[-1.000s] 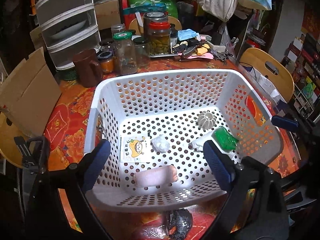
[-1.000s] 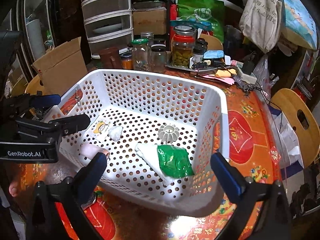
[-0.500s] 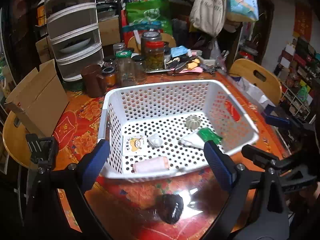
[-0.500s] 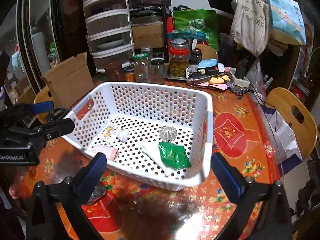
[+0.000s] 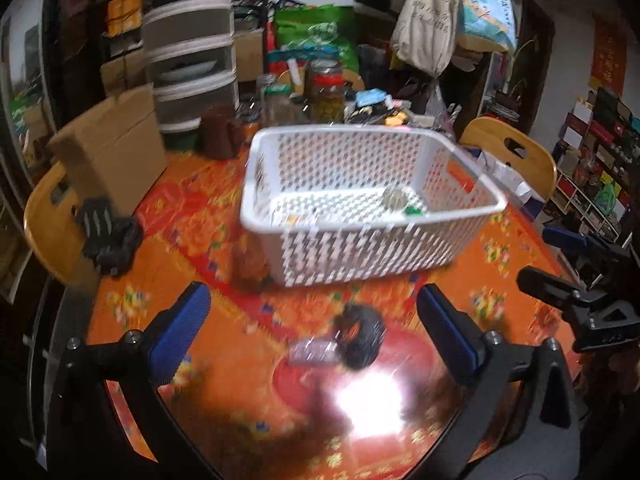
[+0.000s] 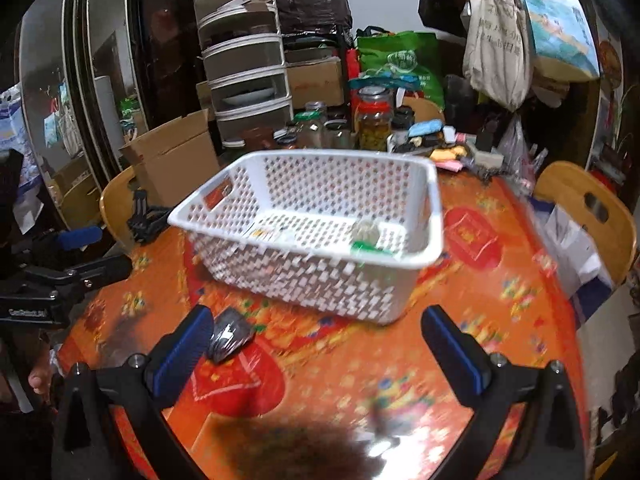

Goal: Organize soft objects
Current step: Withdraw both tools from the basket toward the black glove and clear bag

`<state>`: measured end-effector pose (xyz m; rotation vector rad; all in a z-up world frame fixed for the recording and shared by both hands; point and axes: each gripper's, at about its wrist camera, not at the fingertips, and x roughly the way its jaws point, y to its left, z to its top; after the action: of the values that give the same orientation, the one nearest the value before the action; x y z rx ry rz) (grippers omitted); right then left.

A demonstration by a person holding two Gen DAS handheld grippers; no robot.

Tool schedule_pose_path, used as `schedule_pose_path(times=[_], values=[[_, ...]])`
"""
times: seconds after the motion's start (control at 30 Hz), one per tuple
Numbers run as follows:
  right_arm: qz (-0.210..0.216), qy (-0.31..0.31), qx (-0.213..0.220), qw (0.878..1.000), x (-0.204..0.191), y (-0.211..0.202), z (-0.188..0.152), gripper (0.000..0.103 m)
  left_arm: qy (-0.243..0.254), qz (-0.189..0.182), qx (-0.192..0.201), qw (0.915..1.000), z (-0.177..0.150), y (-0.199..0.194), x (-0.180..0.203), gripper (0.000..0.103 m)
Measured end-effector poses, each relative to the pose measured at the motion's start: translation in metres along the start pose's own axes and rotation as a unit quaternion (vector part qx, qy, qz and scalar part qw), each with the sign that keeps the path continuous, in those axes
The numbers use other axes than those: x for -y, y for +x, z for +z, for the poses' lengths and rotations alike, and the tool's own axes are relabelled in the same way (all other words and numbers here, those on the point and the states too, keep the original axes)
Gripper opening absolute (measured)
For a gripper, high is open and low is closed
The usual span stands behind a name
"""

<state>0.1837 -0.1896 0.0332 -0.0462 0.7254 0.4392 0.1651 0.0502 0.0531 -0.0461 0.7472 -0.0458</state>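
A white perforated basket (image 5: 372, 216) (image 6: 436, 216) stands on the orange flowered table. Over its near wall I see a grey ribbed thing (image 5: 394, 200) (image 6: 366, 232) and a green packet (image 5: 412, 210) (image 6: 364, 246); the rest inside is hidden. A dark soft lump (image 5: 360, 340) (image 6: 230, 340) lies on the table before the basket, beside a clear wrapper (image 5: 316, 354). My left gripper (image 5: 312, 304) (image 6: 90, 254) hovers just short of the lump, jaws opening, nothing between them. My right gripper (image 6: 316, 324) (image 5: 556, 260) is open and empty, with the lump by its left fingertip.
Glass jars (image 6: 374, 124) and clutter crowd the table's far side. A cardboard box (image 5: 108, 152) and a black clamp (image 5: 108, 240) sit at the left by a wooden chair (image 5: 44, 216). Another chair (image 6: 588, 208) stands at the right. Stacked drawers (image 6: 248, 76) rise behind.
Both grippers have drawn back from above the basket toward the table's near edge. The basket now looks smaller and farther, and the dark lump shows fully in front of it.
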Motion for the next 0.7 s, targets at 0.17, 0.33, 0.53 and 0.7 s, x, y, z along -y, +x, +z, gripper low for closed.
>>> schedule_pose_path(times=[0.17, 0.33, 0.53, 0.7], values=[[0.036, 0.018, -0.037, 0.999, -0.015, 0.030, -0.034, 0.103, -0.036, 0.006, -0.025, 0.9990, -0.044, 0.016, -0.031, 0.102], [0.061, 0.013, -0.068, 0.996, -0.041, 0.063, -0.048, 0.100, -0.063, 0.019, -0.047, 0.9967, -0.073, 0.039, -0.055, 0.102], [0.066, 0.010, -0.089, 0.994, -0.066, 0.100, -0.045, 0.085, -0.102, 0.021, -0.051, 0.9933, -0.092, 0.047, -0.086, 0.102], [0.071, 0.010, -0.104, 0.992, -0.080, 0.123, -0.040, 0.080, -0.109, 0.014, -0.054, 0.9925, -0.097, 0.052, -0.095, 0.102]])
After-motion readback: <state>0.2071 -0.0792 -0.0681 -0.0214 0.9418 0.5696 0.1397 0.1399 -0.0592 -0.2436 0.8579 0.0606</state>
